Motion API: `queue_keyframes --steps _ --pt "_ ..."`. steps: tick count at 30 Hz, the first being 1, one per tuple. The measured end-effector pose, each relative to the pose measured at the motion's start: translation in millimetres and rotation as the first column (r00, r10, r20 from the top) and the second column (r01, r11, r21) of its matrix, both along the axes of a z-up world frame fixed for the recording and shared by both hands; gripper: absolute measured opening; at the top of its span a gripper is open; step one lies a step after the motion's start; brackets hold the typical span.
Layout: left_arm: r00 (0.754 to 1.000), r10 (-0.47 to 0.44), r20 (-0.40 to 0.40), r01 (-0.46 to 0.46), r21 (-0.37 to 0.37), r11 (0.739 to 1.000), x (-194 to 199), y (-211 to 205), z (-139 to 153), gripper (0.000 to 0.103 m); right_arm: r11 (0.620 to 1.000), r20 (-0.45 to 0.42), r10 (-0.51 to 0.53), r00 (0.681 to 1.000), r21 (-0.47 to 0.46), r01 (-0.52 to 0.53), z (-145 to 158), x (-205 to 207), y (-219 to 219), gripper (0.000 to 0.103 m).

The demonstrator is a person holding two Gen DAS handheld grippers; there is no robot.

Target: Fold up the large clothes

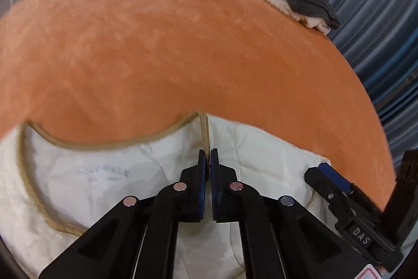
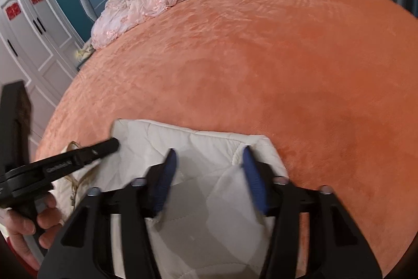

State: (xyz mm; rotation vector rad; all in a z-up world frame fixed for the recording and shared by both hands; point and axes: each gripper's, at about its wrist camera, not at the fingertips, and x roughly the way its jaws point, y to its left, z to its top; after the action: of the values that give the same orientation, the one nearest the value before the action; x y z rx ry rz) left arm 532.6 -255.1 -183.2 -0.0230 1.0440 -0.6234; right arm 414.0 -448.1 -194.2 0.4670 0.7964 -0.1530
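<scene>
Right now, through my left wrist camera, my left gripper (image 1: 208, 161) is clenched on the tan-trimmed front edge of a cream quilted jacket (image 1: 104, 174) lying on the orange bedspread (image 1: 183, 43). Through my right wrist camera, my right gripper (image 2: 210, 161) is spread apart over the jacket's folded part, pads not pressing. I should probably grip before lifting, keeping both edges level.

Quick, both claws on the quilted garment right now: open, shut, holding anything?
Left claw: shut on the tan-trimmed edge of the white quilted garment.
Right claw: open, its pads astride a fold of the garment, not pressing on it.
</scene>
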Motion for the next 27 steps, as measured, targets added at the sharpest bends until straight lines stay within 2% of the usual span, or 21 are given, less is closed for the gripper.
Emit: queue_keyframes --steps 1,3,5,8,10,14,17,19,20,21,22,23,24,25,27 --pt "0.999 0.006 0.036 -0.006 0.003 1.0 -4.0 0.6 6.0 0.0 1.0 0.005 0.004 1.0 -0.002 -0.004 2.8 -0.5 0.2 0.024" --pt "0.997 0.026 0.072 -0.025 -0.018 1.0 -7.4 5.4 14.0 0.0 1.0 0.007 0.007 1.0 -0.006 -0.007 4.2 -2.0 0.5 0.015" --pt "0.995 0.036 0.09 -0.035 -0.014 0.999 -7.1 5.4 11.3 0.0 0.999 -0.028 0.012 1.0 -0.033 -0.012 -0.9 0.9 1.8 0.007" --pt "0.996 0.035 0.085 -0.039 0.042 0.998 -3.9 -0.7 -8.2 0.001 0.999 -0.069 0.014 0.998 -0.045 -0.018 -9.7 5.5 4.7 0.005" --pt "0.997 0.048 0.068 -0.051 0.04 0.998 -3.4 2.7 -21.8 0.002 0.998 -0.078 0.012 0.997 -0.057 -0.017 -14.2 7.2 5.2 0.001" --pt "0.995 0.06 0.079 -0.064 0.051 0.997 -3.7 1.5 -27.2 0.004 0.999 -0.073 0.008 0.997 -0.043 -0.011 -20.9 7.1 1.6 0.001" --pt "0.994 0.077 0.081 -0.082 0.053 0.995 -3.5 3.9 -22.0 0.013 1.0 -0.068 0.009 0.998 -0.024 -0.011 -20.7 6.2 -1.2 0.001" --pt "0.992 0.104 0.073 -0.106 0.03 0.994 -7.9 17.6 -9.4 0.016 1.0 -0.074 0.016 0.997 0.019 -0.014 -15.2 5.1 -8.7 0.005" --pt "0.99 0.116 0.082 -0.117 0.012 0.993 -12.6 27.5 0.3 0.016 1.0 -0.09 0.015 0.996 0.012 -0.014 -7.0 3.8 -9.1 0.007" --pt "0.989 0.117 0.093 -0.117 -0.004 0.993 -17.8 35.7 8.1 0.021 1.0 -0.093 0.015 0.996 -0.014 -0.016 2.3 1.5 -5.5 0.014" --pt "0.987 0.112 0.112 -0.111 -0.014 0.994 -23.5 51.4 21.0 0.028 0.998 -0.078 0.023 0.997 -0.056 -0.027 16.3 -3.1 2.1 0.028" --pt "0.985 0.11 0.131 -0.111 -0.002 0.994 -26.6 61.8 29.4 0.05 0.993 -0.054 0.036 0.998 -0.11 -0.042 32.3 -8.6 12.6 0.035" --pt "0.981 0.116 0.153 -0.12 0.02 0.993 -30.0 73.5 36.2 0.063 0.988 -0.03 0.056 0.998 -0.143 -0.06 45.5 -12.2 23.7 0.043" --pt "0.974 0.124 0.188 -0.133 0.037 0.99 -34.6 92.6 44.4 0.063 0.984 -0.008 0.094 0.996 -0.152 -0.094 57.8 -14.1 38.1 0.043" --pt "0.966 0.133 0.221 -0.154 0.077 0.985 -36.4 114.1 51.0 0.063 0.979 -0.003 0.172 0.985 -0.112 -0.172 68.1 -8.5 65.3 0.043"
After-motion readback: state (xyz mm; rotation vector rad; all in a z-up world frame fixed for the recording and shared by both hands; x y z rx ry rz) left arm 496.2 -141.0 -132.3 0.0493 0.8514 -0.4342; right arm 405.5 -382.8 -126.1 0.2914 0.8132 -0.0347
